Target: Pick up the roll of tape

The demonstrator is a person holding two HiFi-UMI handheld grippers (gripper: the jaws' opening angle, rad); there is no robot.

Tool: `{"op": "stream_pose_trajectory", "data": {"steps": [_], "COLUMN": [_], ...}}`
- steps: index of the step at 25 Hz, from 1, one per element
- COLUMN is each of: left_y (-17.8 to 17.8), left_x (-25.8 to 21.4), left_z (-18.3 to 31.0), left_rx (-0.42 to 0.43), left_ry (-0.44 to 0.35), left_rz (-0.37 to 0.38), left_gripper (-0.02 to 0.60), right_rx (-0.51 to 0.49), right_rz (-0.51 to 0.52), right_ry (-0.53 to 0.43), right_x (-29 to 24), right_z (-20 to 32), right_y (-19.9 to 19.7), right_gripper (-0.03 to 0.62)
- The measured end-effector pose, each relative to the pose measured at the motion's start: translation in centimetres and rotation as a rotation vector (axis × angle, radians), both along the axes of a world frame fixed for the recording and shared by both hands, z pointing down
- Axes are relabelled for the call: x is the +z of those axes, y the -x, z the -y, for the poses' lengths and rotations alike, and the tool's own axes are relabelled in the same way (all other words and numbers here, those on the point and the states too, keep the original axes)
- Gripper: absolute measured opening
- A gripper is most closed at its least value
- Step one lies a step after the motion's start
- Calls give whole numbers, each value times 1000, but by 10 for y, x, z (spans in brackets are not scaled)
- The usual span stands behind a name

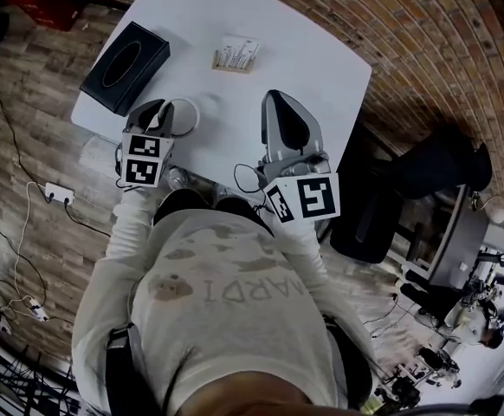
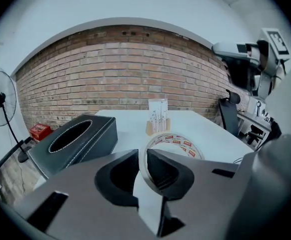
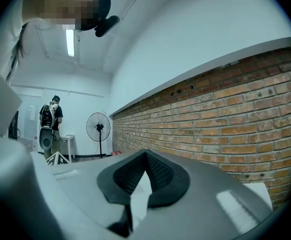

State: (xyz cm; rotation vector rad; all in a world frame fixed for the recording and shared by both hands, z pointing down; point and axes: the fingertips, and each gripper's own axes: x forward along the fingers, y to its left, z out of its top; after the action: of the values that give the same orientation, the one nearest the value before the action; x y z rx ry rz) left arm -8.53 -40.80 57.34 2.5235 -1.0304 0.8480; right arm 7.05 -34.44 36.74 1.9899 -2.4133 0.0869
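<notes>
Clamps tape (image 2: 174, 143) by its wall in left gripper (image 2: 141, 159), at 11 o'clock over table (image 1: 278, 24) (seemingly clear of it). Holds right gripper (image 3: 145, 159) pinched shut, empty, at 1 o'clock. Looks nearly done, bar lifting higher.

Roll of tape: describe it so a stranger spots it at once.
At the white table's edge nearest the person, the left claw pinches the roll of tape by its wall. It is a pale ring with red labels, unlike the black tissue box and card stand.
</notes>
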Motion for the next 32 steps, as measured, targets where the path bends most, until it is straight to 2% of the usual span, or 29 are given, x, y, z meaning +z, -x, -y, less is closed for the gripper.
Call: {"op": "stream_pose_trajectory", "data": {"steps": [4, 18, 32], "left_y": [2, 18, 39], "left_x": [-29, -111, -182], "left_z": [-8, -42, -81], "left_rx": [-44, -147, -252], "left_ry": [-33, -185, -350], "left_rz": [-74, -223, -322], "left_gripper": [58, 58, 57], "right_rx": [-27, -121, -206], "right_rz": [-7, -10, -7], "right_ry": [-1, -26, -68], "right_x": [-1, -13, -29], "right_z": [-6, -28, -55], "right_y": [3, 16, 29], "right_gripper": [11, 11, 11]}}
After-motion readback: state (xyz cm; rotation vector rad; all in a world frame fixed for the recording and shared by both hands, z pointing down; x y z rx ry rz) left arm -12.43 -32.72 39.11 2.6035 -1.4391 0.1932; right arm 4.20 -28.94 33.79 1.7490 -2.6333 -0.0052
